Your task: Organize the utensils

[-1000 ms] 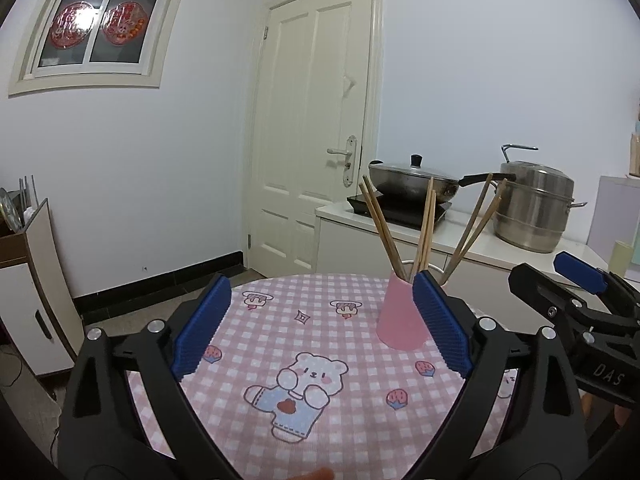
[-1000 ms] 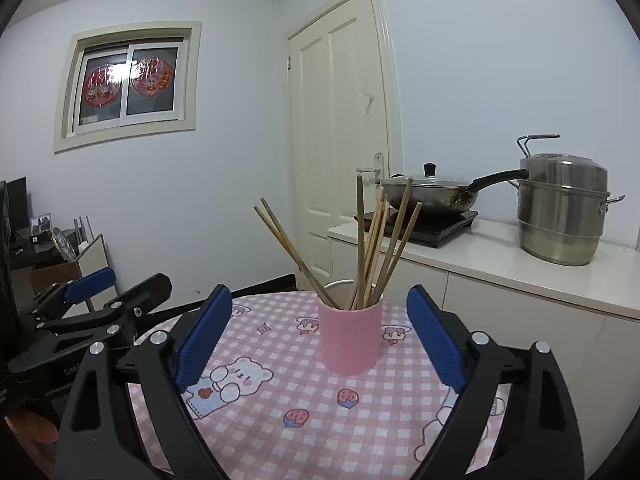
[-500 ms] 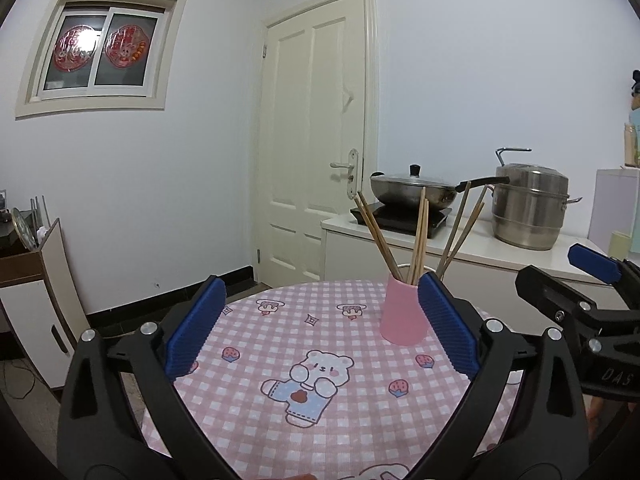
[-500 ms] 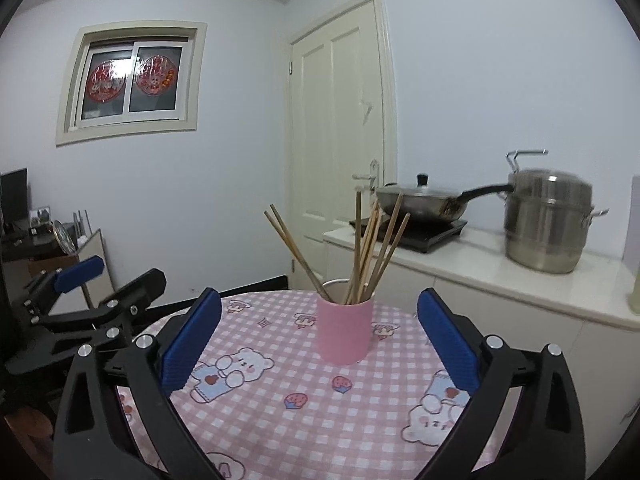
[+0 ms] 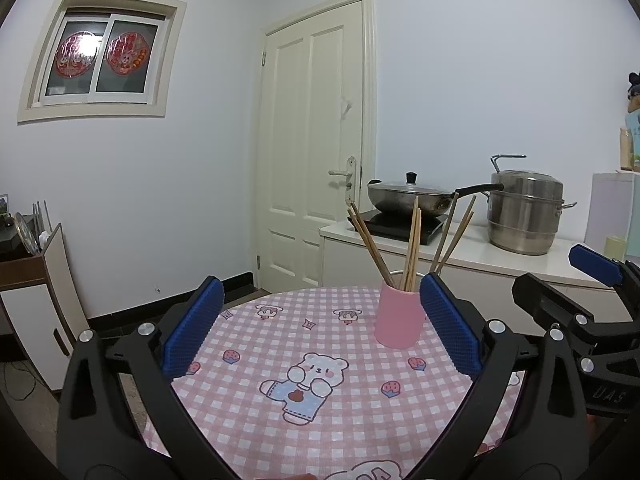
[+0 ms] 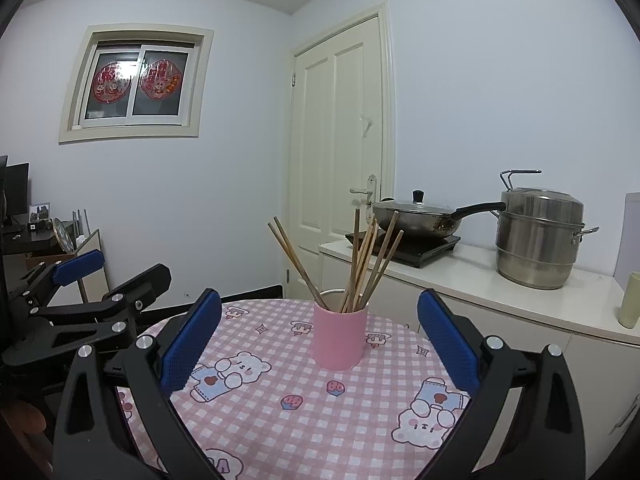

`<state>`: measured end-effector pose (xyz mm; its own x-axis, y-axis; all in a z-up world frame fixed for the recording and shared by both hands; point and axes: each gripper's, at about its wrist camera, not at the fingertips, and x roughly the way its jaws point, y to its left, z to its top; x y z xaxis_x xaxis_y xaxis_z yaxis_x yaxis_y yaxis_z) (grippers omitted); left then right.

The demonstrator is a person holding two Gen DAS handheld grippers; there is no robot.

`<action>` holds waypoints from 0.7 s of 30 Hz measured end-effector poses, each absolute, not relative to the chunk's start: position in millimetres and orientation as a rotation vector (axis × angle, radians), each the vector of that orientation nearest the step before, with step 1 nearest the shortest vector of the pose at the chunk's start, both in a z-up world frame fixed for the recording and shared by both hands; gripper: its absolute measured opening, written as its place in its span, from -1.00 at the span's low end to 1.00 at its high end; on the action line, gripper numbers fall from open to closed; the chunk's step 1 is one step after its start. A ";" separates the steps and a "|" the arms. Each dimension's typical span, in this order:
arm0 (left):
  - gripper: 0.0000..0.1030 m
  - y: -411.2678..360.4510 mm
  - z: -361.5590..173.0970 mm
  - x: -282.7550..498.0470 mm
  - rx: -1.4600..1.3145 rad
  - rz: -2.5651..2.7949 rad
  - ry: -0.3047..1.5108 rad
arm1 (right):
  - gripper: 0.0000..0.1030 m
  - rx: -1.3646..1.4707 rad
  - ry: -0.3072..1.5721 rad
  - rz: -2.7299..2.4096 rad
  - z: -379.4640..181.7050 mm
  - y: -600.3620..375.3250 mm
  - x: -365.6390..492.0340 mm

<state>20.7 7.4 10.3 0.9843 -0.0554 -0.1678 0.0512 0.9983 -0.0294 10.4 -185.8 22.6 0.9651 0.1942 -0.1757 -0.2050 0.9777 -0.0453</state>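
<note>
A pink cup (image 5: 399,318) stands upright on the round table with the pink checked bear cloth (image 5: 320,384). Several wooden chopsticks (image 5: 412,248) stand in it, fanned out. The cup (image 6: 340,336) and the chopsticks (image 6: 360,264) also show in the right wrist view. My left gripper (image 5: 320,324) is open and empty, held above the table, short of the cup. My right gripper (image 6: 320,340) is open and empty, with the cup ahead between its jaws. Each gripper shows at the edge of the other's view.
A white counter (image 5: 480,256) behind the table carries a black hob with a lidded wok (image 5: 408,198) and a steel steamer pot (image 5: 524,212). A cream door (image 5: 316,140) is behind. A low cabinet (image 5: 36,300) stands at the left.
Both grippers have drawn back and risen from the cup, which now looks smaller and farther. The cup and chopsticks have not moved.
</note>
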 end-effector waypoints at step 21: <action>0.87 8.6 13.1 9.1 -0.019 -0.043 0.106 | 0.84 -0.029 0.156 0.209 23.2 -192.4 6.8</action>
